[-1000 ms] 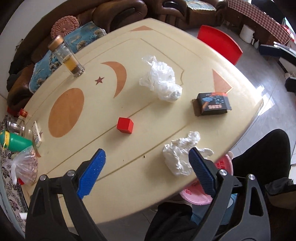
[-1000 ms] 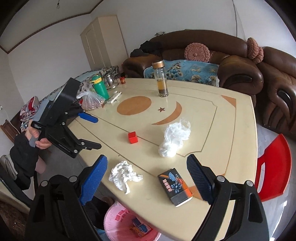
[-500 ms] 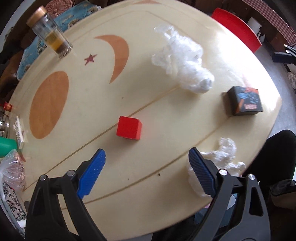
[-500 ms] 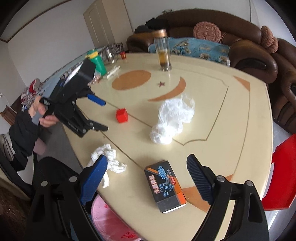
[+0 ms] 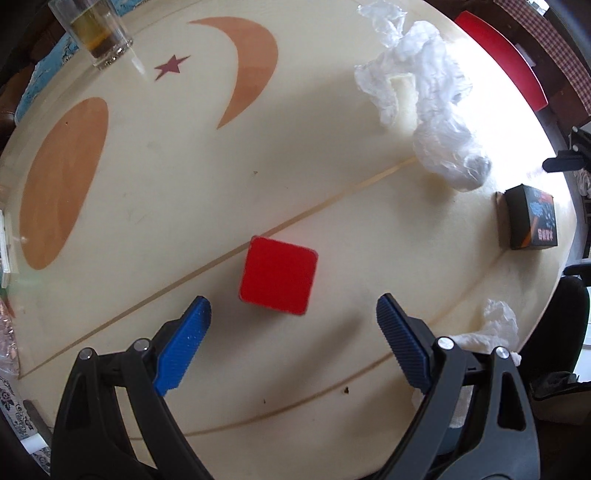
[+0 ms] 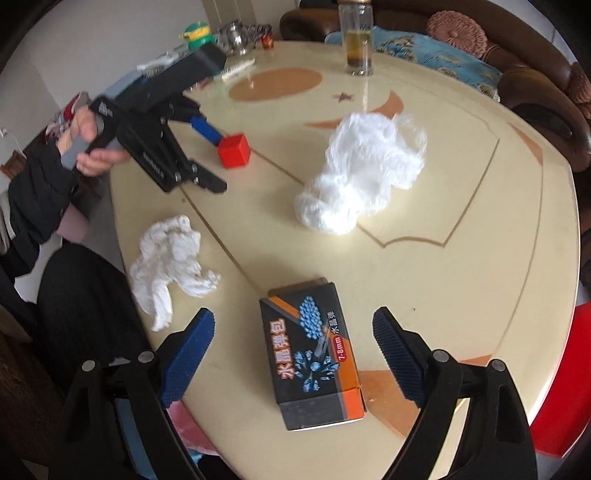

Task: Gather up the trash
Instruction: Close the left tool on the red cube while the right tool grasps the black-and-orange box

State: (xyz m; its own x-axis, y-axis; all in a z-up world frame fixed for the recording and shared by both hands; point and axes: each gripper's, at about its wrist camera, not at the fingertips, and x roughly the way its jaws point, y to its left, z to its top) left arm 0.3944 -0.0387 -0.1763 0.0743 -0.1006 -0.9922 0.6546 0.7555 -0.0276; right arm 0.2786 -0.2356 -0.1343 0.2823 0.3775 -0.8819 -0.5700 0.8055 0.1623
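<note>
A red cube (image 5: 277,275) rests on the cream table (image 5: 147,192), just ahead of my open left gripper (image 5: 291,314), whose blue fingers straddle empty space below it. The right wrist view shows that left gripper (image 6: 212,158) reaching beside the red cube (image 6: 233,150). My right gripper (image 6: 293,336) is open over a dark box (image 6: 314,354) with orange trim, which lies flat between its fingers without being touched. A crumpled white tissue (image 6: 170,254) lies near the table's edge, and a crumpled clear plastic bag (image 6: 364,177) sits mid-table.
A glass bottle (image 6: 357,44) of amber liquid stands at the far side. A green cup (image 6: 197,35) and small items crowd the far left corner. A red chair (image 5: 506,62) stands beyond the table. A pink basin (image 6: 188,424) sits below the near edge.
Both grippers have come down closer to the table. The red cube now looms large before the left gripper, and the dark box has come between the right gripper's fingers.
</note>
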